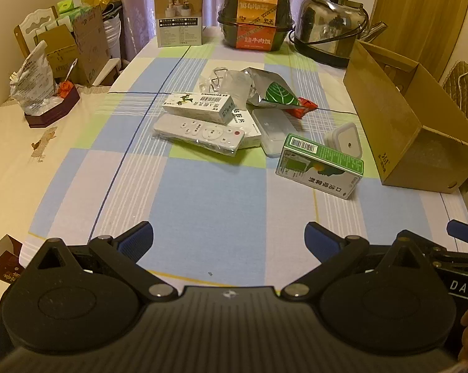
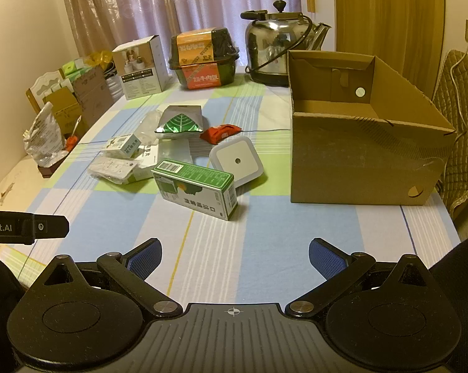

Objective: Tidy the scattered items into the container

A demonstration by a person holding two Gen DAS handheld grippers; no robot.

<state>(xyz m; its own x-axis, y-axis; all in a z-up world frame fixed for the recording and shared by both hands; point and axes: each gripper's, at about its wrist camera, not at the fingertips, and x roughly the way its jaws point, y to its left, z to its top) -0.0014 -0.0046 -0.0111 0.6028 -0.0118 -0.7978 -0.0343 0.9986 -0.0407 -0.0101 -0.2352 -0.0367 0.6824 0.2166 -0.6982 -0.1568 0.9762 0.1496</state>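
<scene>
green carton [image 2: 199,189] | on surface just ahead of right tool [image 2: 235,256], left of cardboard box [image 2: 358,158] | likely light, stiff; pinch long flat faces | both tools spread, empty

Right gripper [image 2: 235,258] jaws wide apart, empty, above checked tablecloth [image 2: 265,233]. Green medicine box [image 2: 196,191] ahead, touching white square night light [image 2: 237,160]. Open cardboard box [image 2: 364,155] right; nothing visible inside

The left gripper [image 1: 229,239] is held level, jaws spread wide and empty. The right gripper [image 2: 235,256], at its 3 o'clock, is likewise held agape.
</scene>
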